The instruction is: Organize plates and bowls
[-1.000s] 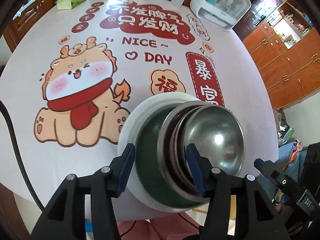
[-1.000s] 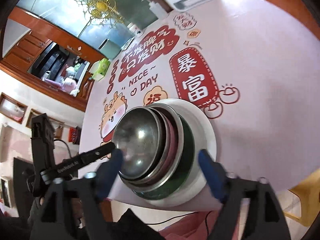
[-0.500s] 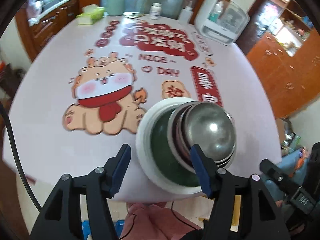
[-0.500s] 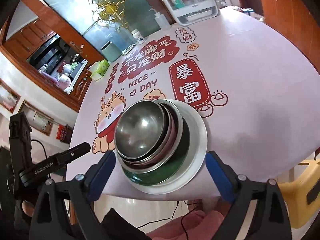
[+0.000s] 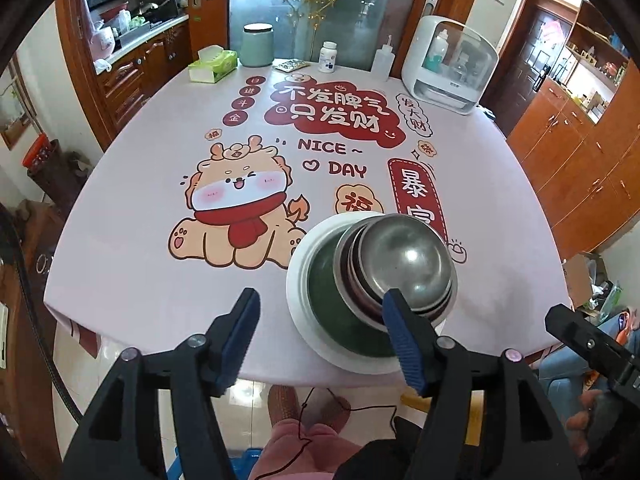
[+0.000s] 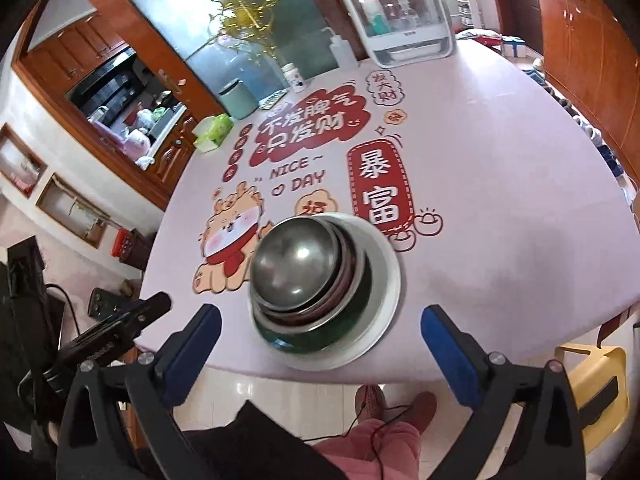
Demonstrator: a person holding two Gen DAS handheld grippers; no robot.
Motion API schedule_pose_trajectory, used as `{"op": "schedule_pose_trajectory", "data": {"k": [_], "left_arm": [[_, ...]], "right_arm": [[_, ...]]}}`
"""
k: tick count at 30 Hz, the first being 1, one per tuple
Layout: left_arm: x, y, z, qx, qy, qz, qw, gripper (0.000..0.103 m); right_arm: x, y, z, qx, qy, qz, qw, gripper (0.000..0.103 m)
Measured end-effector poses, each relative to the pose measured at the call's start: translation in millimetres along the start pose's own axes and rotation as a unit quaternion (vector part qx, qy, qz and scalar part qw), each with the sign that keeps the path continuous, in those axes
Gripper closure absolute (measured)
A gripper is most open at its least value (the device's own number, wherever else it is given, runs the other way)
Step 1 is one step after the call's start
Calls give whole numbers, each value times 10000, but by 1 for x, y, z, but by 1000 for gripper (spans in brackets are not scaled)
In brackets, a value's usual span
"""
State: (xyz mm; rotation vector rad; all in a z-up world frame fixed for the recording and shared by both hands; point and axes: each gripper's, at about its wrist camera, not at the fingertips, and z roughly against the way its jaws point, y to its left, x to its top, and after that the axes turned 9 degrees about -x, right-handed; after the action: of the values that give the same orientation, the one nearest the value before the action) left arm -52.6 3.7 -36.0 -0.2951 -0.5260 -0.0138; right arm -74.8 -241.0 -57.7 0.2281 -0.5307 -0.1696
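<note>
Near the desk's (image 5: 132, 280) front edge, the nested bowls (image 5: 404, 264) face mouth-up on the white plate (image 6: 384, 280), while both hand-held grippers, left (image 5: 320, 338) and right (image 6: 318, 354), have just been opening and hang empty above.

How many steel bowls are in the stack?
2 clearly: the top steel bowl and a wider steel bowl under it, with a reddish dish between them. All sit in the green bowl on the white plate. More may be hidden.

Steel bowl (image 5: 408, 266), green bowl (image 5: 340, 320), white plate (image 5: 298, 280), pink cartoon-printed tablecloth (image 5: 132, 240)
</note>
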Motion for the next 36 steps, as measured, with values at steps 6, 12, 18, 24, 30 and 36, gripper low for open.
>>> {"op": "schedule_pose_trajectory", "data": {"k": [6,12,18,24,30,36], "left_arm": [[-14,-9,10,395,-122,-57,9991,36],[-19,-18,36,767,-683,-197,9945,26],[-19,-21,49,947,-935,-351,9905,16],[-20,-22,60,994,-1151,-432,9874,1],[-18,-18,63,932,-1232,-452,9870,1],[-16,-15,63,874,-1309,-404,9867,1]], "right_arm": [[-20,17,14,-284,-148,250,9992,3],[-24,25,22,-463,-325,379,9977,1],[-26,29,28,-434,-410,396,9974,0],[-29,38,32,-527,-580,491,9957,0],[-29,43,31,-603,-619,465,9952,0],[-29,47,28,-616,-556,484,9954,0]]}}
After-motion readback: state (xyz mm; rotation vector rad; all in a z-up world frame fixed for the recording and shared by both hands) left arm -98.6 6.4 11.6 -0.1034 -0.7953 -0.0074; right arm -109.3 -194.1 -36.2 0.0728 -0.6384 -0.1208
